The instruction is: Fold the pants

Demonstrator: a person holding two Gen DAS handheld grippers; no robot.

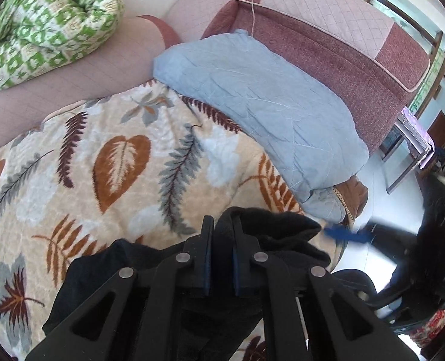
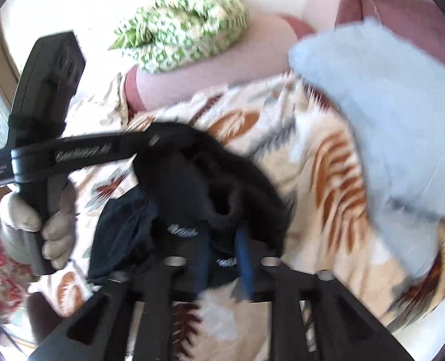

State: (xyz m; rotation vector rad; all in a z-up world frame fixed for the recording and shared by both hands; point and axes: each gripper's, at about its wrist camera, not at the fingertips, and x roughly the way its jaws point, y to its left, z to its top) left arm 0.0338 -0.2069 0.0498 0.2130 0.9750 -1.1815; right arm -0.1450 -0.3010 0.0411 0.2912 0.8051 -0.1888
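Left gripper (image 1: pixel 222 228), jaws closed on a fold of the black pants (image 1: pixel 270 234), which hang bunched above the leaf-patterned blanket (image 1: pixel 117 165). Right gripper (image 2: pixel 222 240), jaws apart, black cloth between them; motion blur hides whether its pads press on it. A gloved hand (image 2: pixel 38 228) grips the left tool's handle.

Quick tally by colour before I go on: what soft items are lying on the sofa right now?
Black: 1, the pants, pinched in the left gripper
Light blue: 1, the pillow
Green and white: 1, the rolled quilt
Cream with leaves: 1, the blanket spread under the pants
Total: 4
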